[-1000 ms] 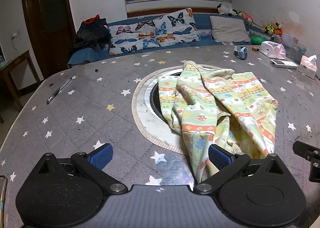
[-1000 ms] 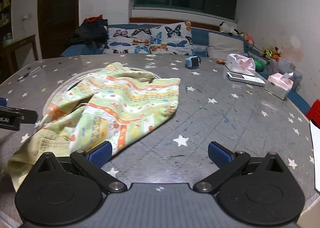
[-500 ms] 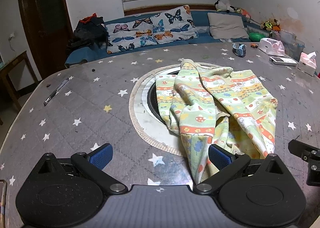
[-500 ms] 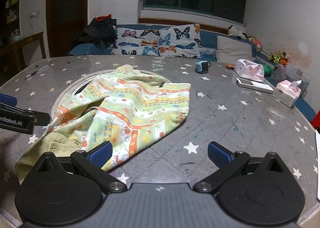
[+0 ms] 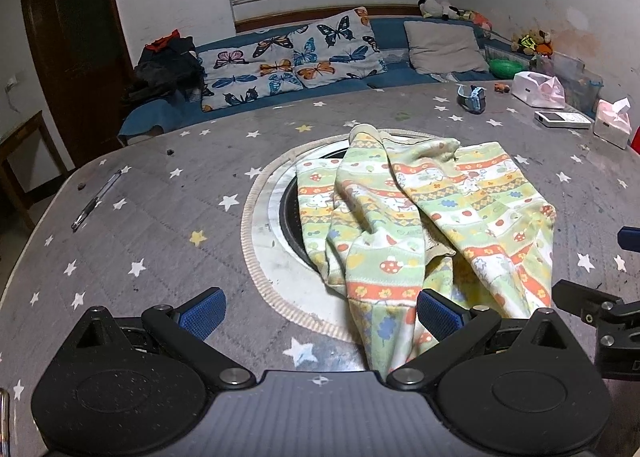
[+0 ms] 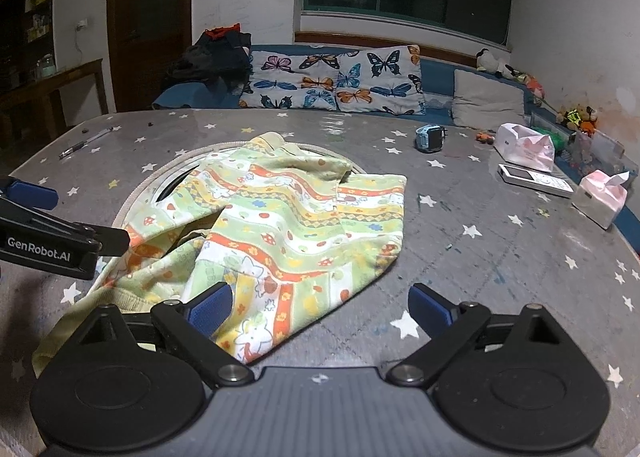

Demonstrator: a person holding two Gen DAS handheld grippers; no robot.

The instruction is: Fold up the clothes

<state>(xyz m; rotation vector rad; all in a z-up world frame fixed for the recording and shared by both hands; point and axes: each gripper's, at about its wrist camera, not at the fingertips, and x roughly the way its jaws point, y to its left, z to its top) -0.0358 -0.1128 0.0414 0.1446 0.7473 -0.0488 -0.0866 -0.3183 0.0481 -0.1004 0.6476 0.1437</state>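
Crumpled green, yellow and orange patterned garment (image 5: 424, 217) lying in a heap on the grey star-print counter (image 5: 152, 217), partly over the round white-rimmed opening (image 5: 276, 241) at its middle. Left gripper (image 5: 320, 315) low at the near edge, jaws wide apart, gripping nothing; right pad (image 5: 438, 315) just in front of the garment's near hem, whether touching cannot be told. Right gripper (image 6: 320, 309) also spread wide, jaws just closing a little, with a corner of the garment lying between them but not pinched. Pen (image 5: 96, 201) off to the left; blue watch (image 6: 430, 135), white handset (image 6: 534, 179) and pink tissue packs (image 6: 600, 197) along the far right. Butterfly cushions (image 5: 292, 57) on the blue sofa beyond.
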